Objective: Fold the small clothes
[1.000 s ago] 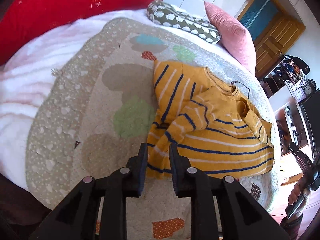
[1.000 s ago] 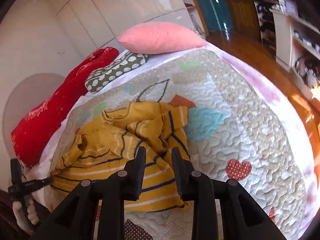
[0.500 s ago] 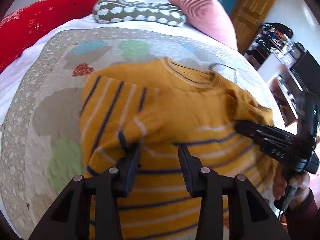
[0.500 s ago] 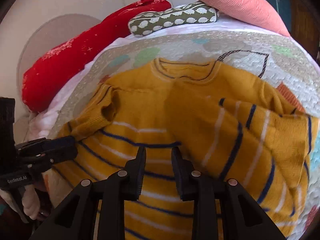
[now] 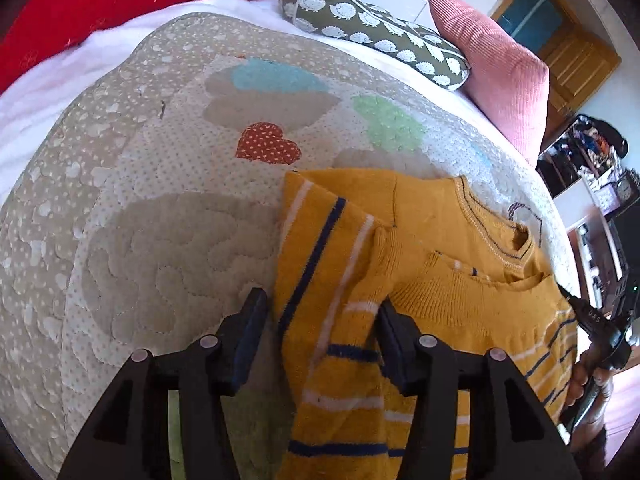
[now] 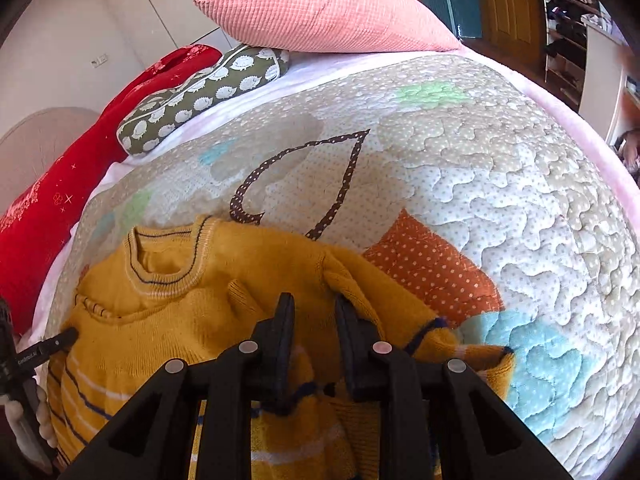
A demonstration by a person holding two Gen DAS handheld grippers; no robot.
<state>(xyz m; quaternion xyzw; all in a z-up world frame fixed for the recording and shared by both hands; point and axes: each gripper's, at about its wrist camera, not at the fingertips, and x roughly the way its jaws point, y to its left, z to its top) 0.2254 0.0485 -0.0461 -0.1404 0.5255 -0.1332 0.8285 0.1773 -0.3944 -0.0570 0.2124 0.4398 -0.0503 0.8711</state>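
Mustard-yellow knit with navy and white stripes fills the space ahead of both claws: a small sweater (image 5: 432, 280) lies on a quilted blanket (image 5: 160, 216) spread over a bed.

From the left wrist view, the left claw (image 5: 322, 312) is spread wide, its two black fingers (image 5: 248, 328) standing apart over the sweater's left edge. A striped sleeve, folded across the body of the sweater, runs up between the fingers; whether the pads touch the cloth cannot be told. The ribbed neck opening sits ahead and to the right of this claw. Just left of the left finger the blanket lies bare, with a red heart patch (image 5: 266, 148) further ahead.

From the right wrist view, the right claw (image 6: 314, 312) has its fingers (image 6: 282, 332) close together with a narrow gap between them, held over the sweater just below its right shoulder. Knit shows in the gap, but a firm pinch cannot be told from this view. The neck opening lies ahead and to the left of this claw, and the right sleeve trails off to the right and toward the camera, its striped cuff resting on a pale blue patch. An orange dotted patch (image 6: 432, 268) lies just to the right of the claw, beside the sleeve.

Far ahead of both claws, at the head of the bed, rest a pink pillow (image 6: 320, 12), a green pillow with a white print (image 6: 200, 92) and a red cushion (image 6: 80, 152).
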